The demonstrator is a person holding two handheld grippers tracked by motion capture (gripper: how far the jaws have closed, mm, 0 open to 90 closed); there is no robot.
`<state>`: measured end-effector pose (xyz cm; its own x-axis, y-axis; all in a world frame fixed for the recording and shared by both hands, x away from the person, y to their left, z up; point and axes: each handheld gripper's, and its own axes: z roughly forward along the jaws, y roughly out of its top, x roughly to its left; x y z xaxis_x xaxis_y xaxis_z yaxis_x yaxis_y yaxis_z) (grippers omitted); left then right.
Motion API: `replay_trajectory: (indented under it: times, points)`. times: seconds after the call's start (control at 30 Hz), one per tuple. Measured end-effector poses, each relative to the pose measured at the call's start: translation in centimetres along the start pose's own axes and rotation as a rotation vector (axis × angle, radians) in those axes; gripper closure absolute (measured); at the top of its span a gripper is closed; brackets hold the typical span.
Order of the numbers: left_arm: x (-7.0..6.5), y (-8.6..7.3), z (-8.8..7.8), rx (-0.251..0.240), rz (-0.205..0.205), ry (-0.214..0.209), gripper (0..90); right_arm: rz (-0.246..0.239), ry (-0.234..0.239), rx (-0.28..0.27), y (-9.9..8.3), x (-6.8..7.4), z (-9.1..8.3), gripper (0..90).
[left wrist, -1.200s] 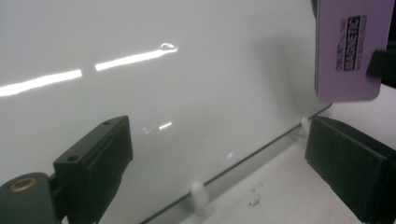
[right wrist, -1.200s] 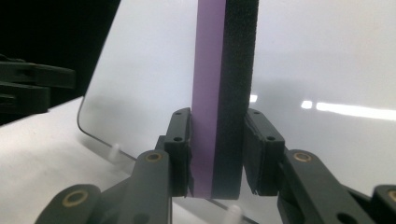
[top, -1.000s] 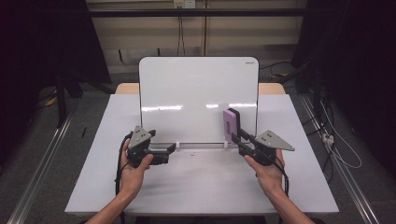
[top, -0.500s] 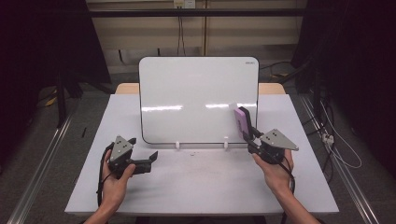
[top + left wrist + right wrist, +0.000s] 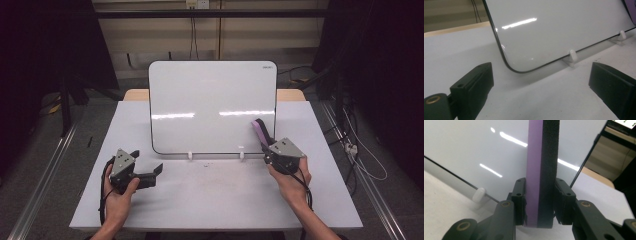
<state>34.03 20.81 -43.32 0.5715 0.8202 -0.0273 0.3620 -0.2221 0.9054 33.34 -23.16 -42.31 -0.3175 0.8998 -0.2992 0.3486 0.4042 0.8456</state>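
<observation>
Two grippers, one eraser at the whiteboard's lower right corner

Right gripper (image 5: pixel 266 146) clamps the purple-and-black eraser (image 5: pixel 260 131), long axis rising toward the whiteboard (image 5: pixel 212 105); left gripper (image 5: pixel 152 172) gapes empty near the table's (image 5: pixel 220 200) left edge.

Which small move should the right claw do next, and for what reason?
Probably press the eraser onto the whiteboard. The right claw is shut on it, close beside the board's right edge; the left claw is open and low on the table.
</observation>
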Motion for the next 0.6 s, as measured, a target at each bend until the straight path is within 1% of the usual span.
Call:
replay_trajectory:
  times: [0.07, 0.13, 0.17, 0.23, 0.27, 0.33, 0.4, 0.43, 0.47, 0.5, 0.53, 0.6]
  points:
    - [0.0, 0.0, 0.0, 0.001, 0.004, 0.002, 5.7, -0.018, -0.018, 0.021, 0.2, 0.4, 0.1, 65.1]
    - [0.0, -0.1, 0.0, 0.001, -0.001, -0.001, 5.7, -0.047, -0.038, 0.024, 0.1, 0.7, 0.3, 64.7]
    - [0.0, -0.2, 0.0, 0.007, 0.007, -0.003, 5.7, -0.042, -0.042, 0.02, 0.1, 0.8, 0.3, 64.6]
    - [0.0, -0.2, 0.0, 0.008, 0.009, -0.001, 5.7, -0.02, -0.035, 0.009, -0.1, 0.6, 0.3, 62.7]
    - [0.0, -0.2, 0.1, 0.009, 0.009, 0.0, 5.7, -0.006, -0.026, 0.012, -0.2, 0.5, 0.3, 58.8]
    - [0.1, -0.2, 0.1, 0.005, 0.002, 0.0, 5.7, 0.042, 0.003, 0.014, -0.5, 0.1, 0.5, 46.0]
    - [0.2, -0.1, 0.1, 0.008, 0.005, 0.0, 5.7, 0.081, 0.0, 0.022, -0.8, -0.3, 0.5, 36.5]
    - [0.2, -0.1, 0.1, 0.004, 0.003, 0.001, 5.7, 0.128, 0.035, -0.004, -1.0, -0.6, 0.4, 32.9]
    - [0.2, -0.1, 0.0, 0.002, 0.003, 0.007, 5.7, 0.152, 0.045, -0.017, -1.1, -0.7, 0.2, 29.9]
    - [0.1, -0.1, -0.1, -0.001, 0.003, 0.011, 5.7, 0.174, 0.05, -0.029, -1.2, -0.9, 0.0, 24.0]
    - [0.1, -0.1, -0.2, -0.002, 0.003, 0.01, 5.7, 0.203, 0.072, -0.044, -1.3, -1.0, -0.2, 19.2]
    - [0.1, -0.2, -0.3, -0.007, -0.003, 0.012, 5.7, 0.249, 0.092, -0.072, -1.7, -1.4, -0.7, 15.0]
